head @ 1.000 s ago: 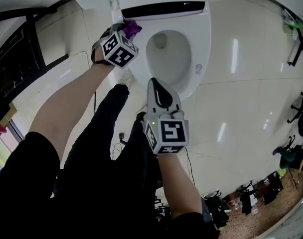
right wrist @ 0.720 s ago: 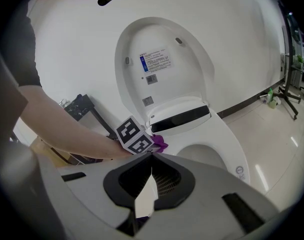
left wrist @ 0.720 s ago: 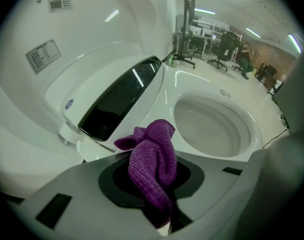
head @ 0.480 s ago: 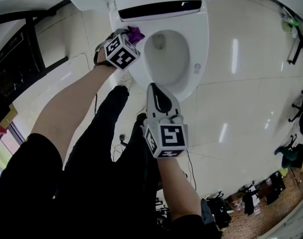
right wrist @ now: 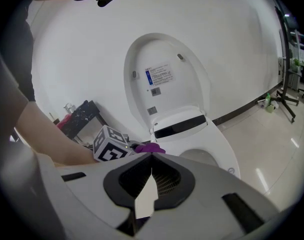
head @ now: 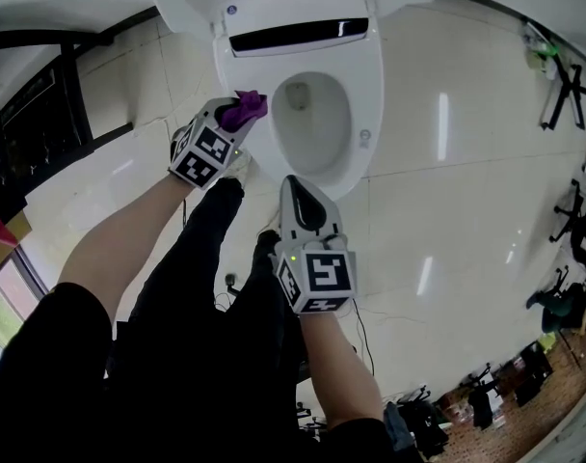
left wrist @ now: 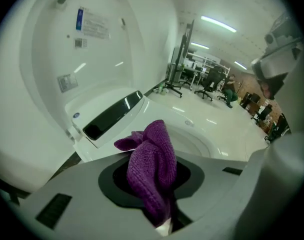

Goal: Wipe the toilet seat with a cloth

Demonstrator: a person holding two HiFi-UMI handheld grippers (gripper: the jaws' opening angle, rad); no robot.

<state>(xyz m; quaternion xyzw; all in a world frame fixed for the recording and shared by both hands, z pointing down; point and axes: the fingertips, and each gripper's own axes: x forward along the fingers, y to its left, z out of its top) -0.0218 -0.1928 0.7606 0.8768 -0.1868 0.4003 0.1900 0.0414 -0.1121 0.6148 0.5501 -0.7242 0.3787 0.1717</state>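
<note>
The white toilet seat (head: 372, 85) lies down around the bowl, with the lid (left wrist: 82, 44) raised behind it. A purple cloth (head: 245, 109) is bunched in my left gripper (head: 235, 122), which is shut on it and hovers at the seat's near-left edge, off the rim. In the left gripper view the cloth (left wrist: 153, 166) sticks up between the jaws, with the seat (left wrist: 217, 134) beyond it. My right gripper (head: 301, 167) is shut on nothing, just in front of the seat's near rim. The right gripper view shows the toilet seat (right wrist: 219, 146), the cloth (right wrist: 150, 147) and the left gripper's marker cube (right wrist: 109, 144).
Glossy floor tiles (head: 466, 162) surround the toilet. A black railing (head: 42, 114) stands at the left. Office chairs (head: 572, 210) are at the far right. A cable (head: 365, 316) trails on the floor by my legs in black trousers (head: 197, 336).
The left gripper has drawn back with the cloth from the seat's rear-left corner toward the near-left edge. The right gripper has hardly moved.
</note>
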